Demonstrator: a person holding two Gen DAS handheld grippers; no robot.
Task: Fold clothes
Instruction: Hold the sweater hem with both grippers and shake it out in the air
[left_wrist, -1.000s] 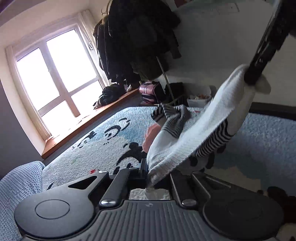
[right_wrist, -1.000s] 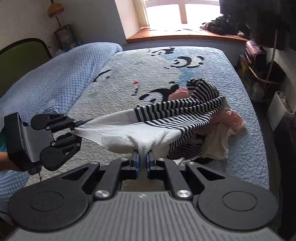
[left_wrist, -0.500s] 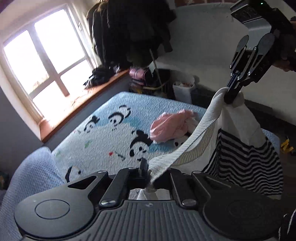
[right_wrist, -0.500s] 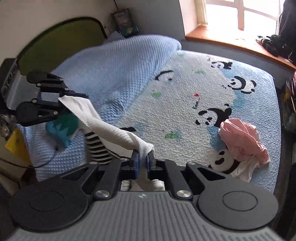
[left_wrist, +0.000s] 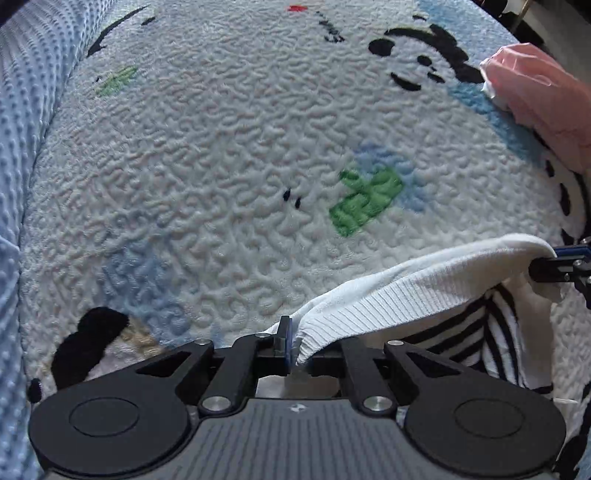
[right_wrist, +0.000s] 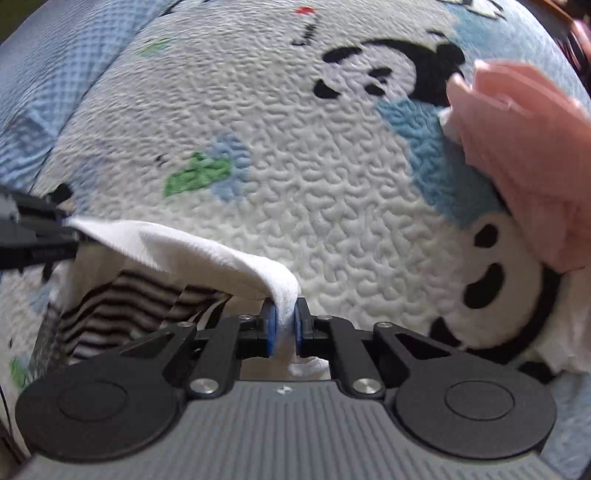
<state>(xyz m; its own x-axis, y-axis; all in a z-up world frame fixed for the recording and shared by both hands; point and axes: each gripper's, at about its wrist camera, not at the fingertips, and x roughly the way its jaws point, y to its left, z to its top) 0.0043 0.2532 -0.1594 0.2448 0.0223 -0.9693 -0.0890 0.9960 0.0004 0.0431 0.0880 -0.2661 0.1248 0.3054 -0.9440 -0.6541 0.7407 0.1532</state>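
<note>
A white quilted panda-print bedspread (left_wrist: 240, 155) meets a light-blue dotted blanket (left_wrist: 22, 110) at left.

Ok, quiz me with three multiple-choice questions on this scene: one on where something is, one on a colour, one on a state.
1. Where does the pink garment lie?
A. On the panda bedspread
B. In the left tool
C. On a chair

2. What colour is the edge stretched between the tools?
A. Red
B. White
C. Green

3. How does the right tool stand?
A. Wide open
B. Resting empty
C. Shut on the striped garment

Answers: 1 A, it rests crumpled on the bedspread; 2 B, the ribbed edge is white; 3 C, fabric is pinched between its pads.
</note>
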